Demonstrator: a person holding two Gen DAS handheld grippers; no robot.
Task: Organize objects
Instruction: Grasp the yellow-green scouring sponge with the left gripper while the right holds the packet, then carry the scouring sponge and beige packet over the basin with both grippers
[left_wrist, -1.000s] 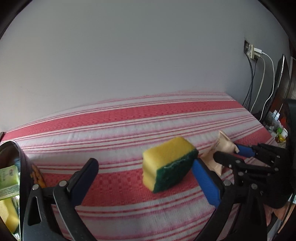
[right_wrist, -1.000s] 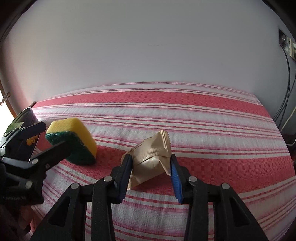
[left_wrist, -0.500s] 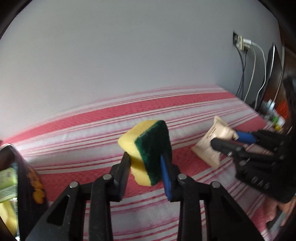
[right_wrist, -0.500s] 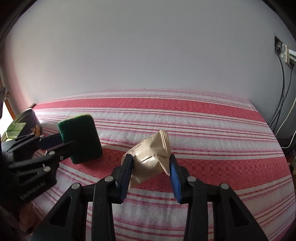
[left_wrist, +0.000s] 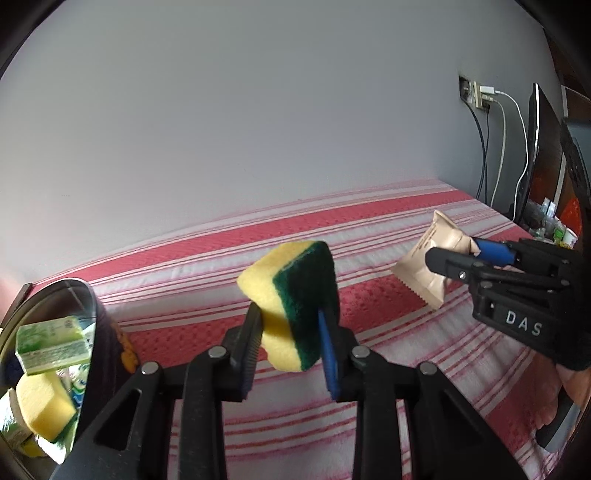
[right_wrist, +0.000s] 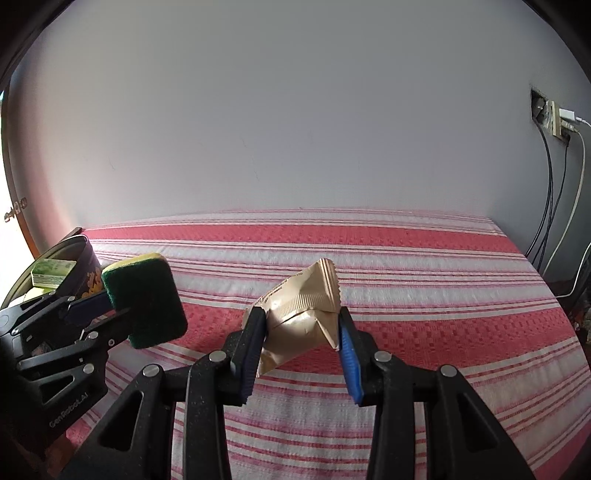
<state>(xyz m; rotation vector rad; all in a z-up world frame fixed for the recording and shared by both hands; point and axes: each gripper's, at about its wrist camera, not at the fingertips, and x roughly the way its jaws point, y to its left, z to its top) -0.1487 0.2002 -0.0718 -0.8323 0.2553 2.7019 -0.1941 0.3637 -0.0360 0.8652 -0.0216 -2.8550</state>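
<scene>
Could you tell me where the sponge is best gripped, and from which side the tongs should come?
Across its two broad faces, low on the block, as the left tongs pinch the sponge now: those faces are flat and parallel, and the foam yields.

Right gripper (right_wrist: 301, 338) clamped on tan packet (right_wrist: 301, 317) above striped cloth (right_wrist: 406, 295), left gripper (right_wrist: 118, 314) pinching green-faced sponge (right_wrist: 146, 301).

In front of me I see a plain grey wall (right_wrist: 295, 122). On its right side there is a wall socket (left_wrist: 476, 96) with a white charger (right_wrist: 567, 117) plugged in, and several dark and white cables (left_wrist: 495, 155) hang down from it beside a dark flat screen (left_wrist: 535, 147).
</scene>
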